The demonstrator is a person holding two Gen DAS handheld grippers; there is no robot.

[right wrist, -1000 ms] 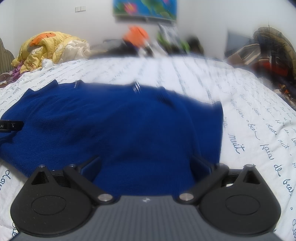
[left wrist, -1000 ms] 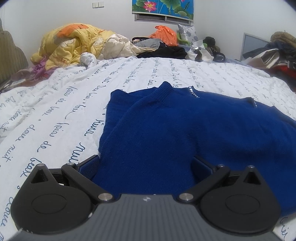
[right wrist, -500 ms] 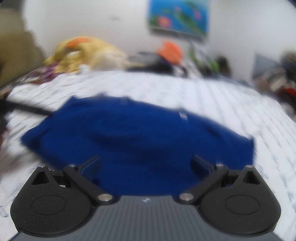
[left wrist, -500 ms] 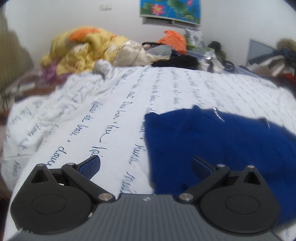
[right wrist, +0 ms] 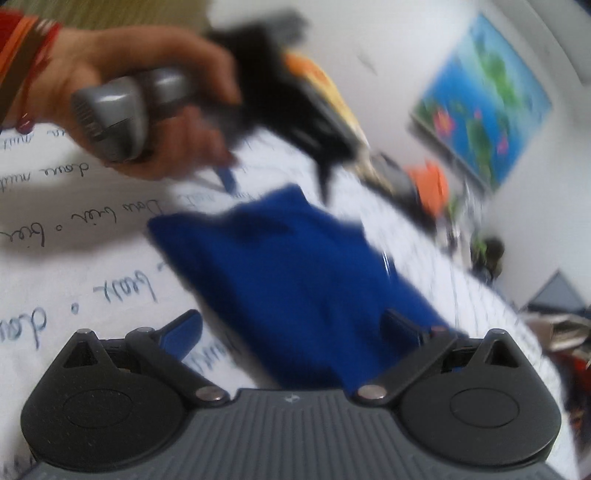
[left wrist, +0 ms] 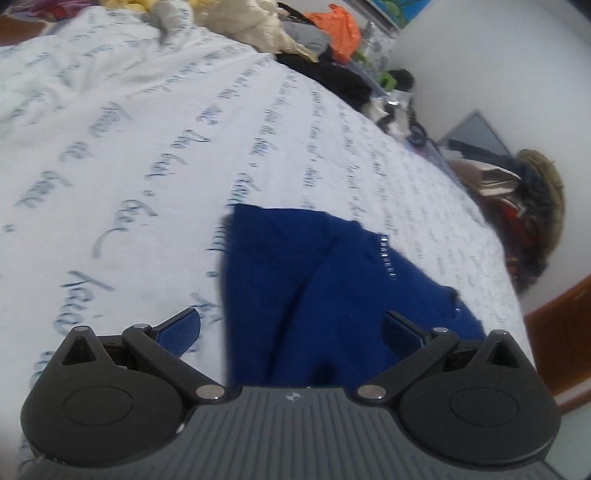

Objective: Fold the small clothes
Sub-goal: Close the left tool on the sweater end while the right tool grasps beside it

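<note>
A dark blue knitted sweater point(left wrist: 325, 295) lies folded on the white bedsheet with blue script point(left wrist: 147, 147). My left gripper point(left wrist: 291, 328) is open and empty, its fingers low over the sweater's near edge. My right gripper point(right wrist: 291, 328) is open and empty too, over the same sweater point(right wrist: 295, 280). In the blurred right wrist view the person's hand holds the left gripper point(right wrist: 273, 195) just beyond the sweater's far left corner.
A pile of yellow and cream bedding point(left wrist: 236, 22), an orange bag point(left wrist: 340, 29) and dark clothes point(left wrist: 332, 77) lie at the bed's far end. More clutter point(left wrist: 524, 206) stands at the right side. A blue flower picture point(right wrist: 484, 110) hangs on the wall.
Both grippers have swung left and tilted, away from squarely over the sweater. The sweater now sits narrower and folded. The left gripper and its hand have come into the right wrist view.
</note>
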